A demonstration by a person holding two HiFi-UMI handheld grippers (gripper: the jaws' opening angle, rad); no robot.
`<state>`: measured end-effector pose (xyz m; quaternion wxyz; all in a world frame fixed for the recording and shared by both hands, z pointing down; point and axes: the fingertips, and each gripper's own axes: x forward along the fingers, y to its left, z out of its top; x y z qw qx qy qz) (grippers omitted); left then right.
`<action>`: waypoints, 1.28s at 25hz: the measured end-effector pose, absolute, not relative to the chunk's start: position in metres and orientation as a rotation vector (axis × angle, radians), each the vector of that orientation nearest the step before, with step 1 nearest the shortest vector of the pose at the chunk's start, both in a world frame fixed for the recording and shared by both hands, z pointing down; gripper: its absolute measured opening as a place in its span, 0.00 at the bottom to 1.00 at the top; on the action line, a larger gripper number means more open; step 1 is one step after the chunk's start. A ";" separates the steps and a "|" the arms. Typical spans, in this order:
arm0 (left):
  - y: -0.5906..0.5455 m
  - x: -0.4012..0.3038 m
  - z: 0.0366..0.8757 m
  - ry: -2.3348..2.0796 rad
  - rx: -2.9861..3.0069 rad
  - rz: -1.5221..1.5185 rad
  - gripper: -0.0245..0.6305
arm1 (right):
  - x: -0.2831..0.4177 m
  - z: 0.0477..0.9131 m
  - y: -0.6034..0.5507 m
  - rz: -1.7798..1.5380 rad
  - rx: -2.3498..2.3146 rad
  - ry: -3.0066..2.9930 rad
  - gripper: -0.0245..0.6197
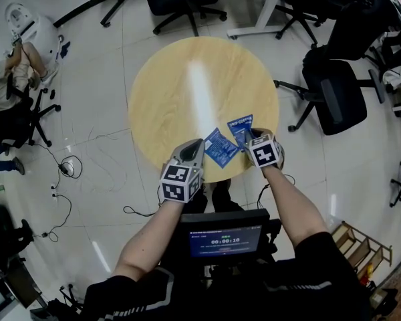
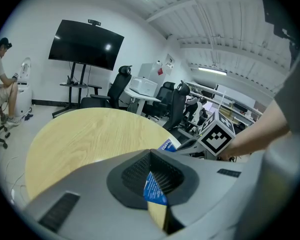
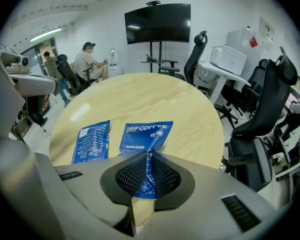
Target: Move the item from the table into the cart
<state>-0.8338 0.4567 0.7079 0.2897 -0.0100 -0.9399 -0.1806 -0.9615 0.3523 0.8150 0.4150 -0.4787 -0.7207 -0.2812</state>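
At the far left of the head view a seated person (image 1: 3, 85) was beside a white machine (image 1: 35, 37) on the pale floor, well apart from the round wooden desk (image 1: 180, 92).

The left gripper (image 1: 195, 146) reached over the near edge of the desk. In the left gripper view its fingers (image 2: 166, 176) were closed together, with the corner of a blue packet (image 2: 154, 190) pinched between the pads. From the head view this left packet (image 1: 220, 147) lay on the desk near the front rim, with its near corner at the tip of that gripper.

Just to its right lay the drip-coffee packet (image 1: 240, 127), also blue. The two packets were side by side and close together on the wood, with the same layout in the right gripper view, the left packet (image 3: 91, 141) flat beside the drip-coffee packet (image 3: 146, 134).

The right gripper (image 1: 252, 137) pointed steeply down at the near end of the drip-coffee packet. Its fingers (image 3: 165, 174) were shut on that packet's near edge, which was drawn up into a narrow fold between the mesh pads, while the rest of the packet stayed flat on the desk.

Both packets were on the desk. Below the forearms a dark unit with a lit screen (image 1: 224, 239) stood in front of the person. To the right of the desk stood a black office chair (image 1: 334, 92).
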 end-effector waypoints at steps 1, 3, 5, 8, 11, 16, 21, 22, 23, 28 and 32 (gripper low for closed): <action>0.457 -0.834 0.705 -2.511 -0.022 -0.480 0.05 | -0.962 0.811 0.353 -0.691 -1.200 -1.822 0.05; 0.459 -0.831 0.697 -2.517 -0.013 -0.469 0.05 | -0.961 0.798 0.357 -0.658 -1.205 -1.849 0.05; 0.460 -0.826 0.686 -2.528 -0.009 -0.461 0.05 | -0.962 0.780 0.359 -0.632 -1.205 -1.885 0.05; 0.457 -0.823 0.664 -2.559 0.005 -0.449 0.05 | -0.964 0.751 0.355 -0.564 -1.201 -1.955 0.05; 0.458 -0.823 0.633 -2.609 0.031 -0.422 0.05 | -0.963 0.712 0.350 -0.494 -1.200 -2.043 0.05; 0.450 -0.818 0.579 -2.695 0.091 -0.354 0.05 | -0.951 0.636 0.336 -0.377 -1.233 -2.192 0.05; 0.449 -0.813 0.532 -2.752 0.151 -0.334 0.05 | -0.941 0.544 0.315 -0.238 -1.193 -2.405 0.05; 0.448 -0.811 0.525 -2.764 0.164 -0.329 0.05 | -0.936 0.528 0.309 -0.222 -1.183 -2.444 0.05; 0.443 -0.812 0.518 -2.781 0.182 -0.324 0.05 | -0.932 0.514 0.299 -0.212 -1.170 -2.482 0.05; 0.387 -0.832 0.464 -2.874 0.381 -0.304 0.05 | -0.917 0.445 0.227 -0.125 -1.081 -2.658 0.05; 0.313 -0.839 0.425 -2.907 0.549 -0.229 0.05 | -0.900 0.403 0.154 -0.077 -1.002 -2.764 0.05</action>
